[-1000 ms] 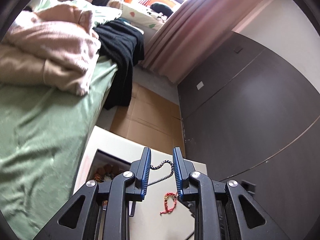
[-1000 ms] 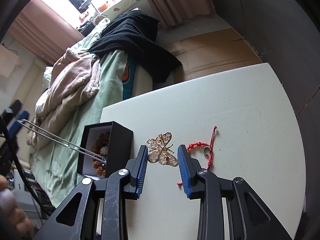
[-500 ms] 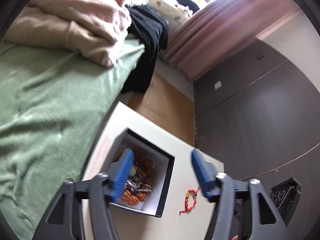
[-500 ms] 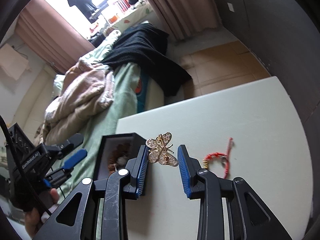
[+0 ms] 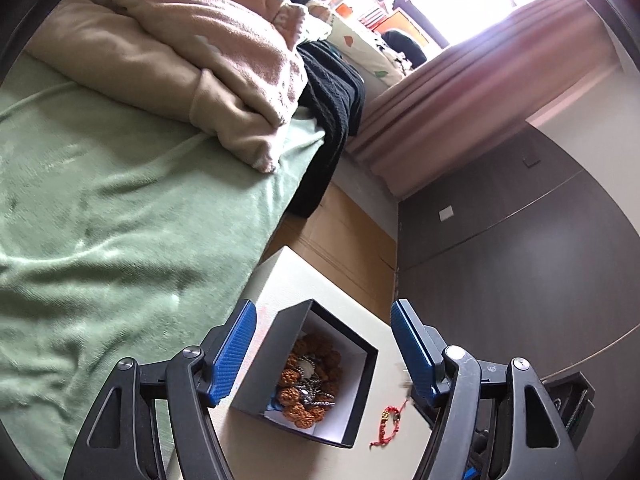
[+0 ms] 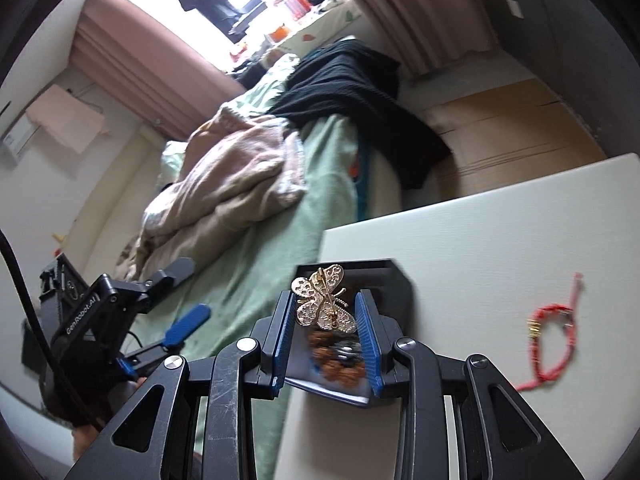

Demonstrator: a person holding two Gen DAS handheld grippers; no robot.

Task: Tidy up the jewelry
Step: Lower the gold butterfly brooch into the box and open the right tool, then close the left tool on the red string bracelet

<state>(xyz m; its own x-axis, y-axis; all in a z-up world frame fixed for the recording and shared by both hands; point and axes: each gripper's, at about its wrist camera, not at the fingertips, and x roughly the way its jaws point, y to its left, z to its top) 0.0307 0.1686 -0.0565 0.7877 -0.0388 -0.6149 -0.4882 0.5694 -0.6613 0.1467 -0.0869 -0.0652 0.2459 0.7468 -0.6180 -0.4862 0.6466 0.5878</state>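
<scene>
Holding the gold butterfly brooch [image 6: 325, 299] between its two blue pads, my right gripper [image 6: 325, 322] has its jaws closed down to the brooch's width, the filigree wings pinched at their lower edges and the upper wings sticking up past the fingertips. From the right wrist view the brooch sits directly in front of the open black box [image 6: 394, 280], over its mouth; I cannot tell how high above it. Inside the box [image 5: 362, 390] I see brown beads [image 5: 298, 394] heaped with some silvery chain on a white lining. The box stands on the white table [image 6: 500, 240], near the edge that faces the bed.

My left gripper [image 5: 323, 346] is spread wide and grips nothing; in the left wrist view its blue pads frame the box from either side without touching it. In the right wrist view this same gripper [image 6: 182, 324] hangs off to the left of the table, over the bed, with the holding hand partly visible below it.

A red cord bracelet [image 6: 554, 344] with small gold beads lies flat on the table to the right of the box, apart from it; it shows in the left wrist view too [image 5: 390, 420], just beside the box's near corner.

Beyond the table, a bed with a green sheet [image 5: 120, 220] carries a beige blanket [image 5: 192, 52] and a black garment [image 6: 352, 84]. Pink curtains [image 5: 460, 80] hang by the bright window.
</scene>
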